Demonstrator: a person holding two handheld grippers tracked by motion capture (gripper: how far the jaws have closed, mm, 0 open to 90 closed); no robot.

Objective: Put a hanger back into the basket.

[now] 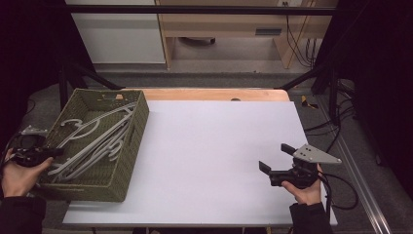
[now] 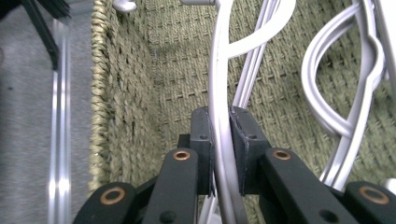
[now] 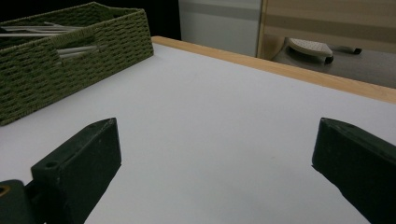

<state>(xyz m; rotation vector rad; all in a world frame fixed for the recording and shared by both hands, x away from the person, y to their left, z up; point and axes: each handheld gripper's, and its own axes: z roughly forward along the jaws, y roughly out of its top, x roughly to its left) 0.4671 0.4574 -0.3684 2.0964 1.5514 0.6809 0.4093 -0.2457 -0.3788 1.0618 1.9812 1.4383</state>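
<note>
A green woven basket (image 1: 134, 141) stands at the table's left side and holds several grey plastic hangers (image 1: 97, 141). My left gripper (image 1: 57, 152) reaches over the basket's left wall. In the left gripper view its jaws are shut on the thin bar of one grey hanger (image 2: 220, 93), close above the basket's woven floor (image 2: 182, 70). My right gripper (image 1: 273, 157) hovers over the white table surface (image 1: 214, 146) at the right, open with nothing between its jaws. In the right gripper view the basket (image 3: 51, 70) sits far left.
A wooden strip (image 1: 214, 94) runs along the table's far edge. Beyond it are a floor, a white cabinet (image 1: 117, 34) and wooden furniture. Black cables (image 1: 341, 190) trail off the table's right side. A metal rail (image 2: 58, 140) lies outside the basket's left wall.
</note>
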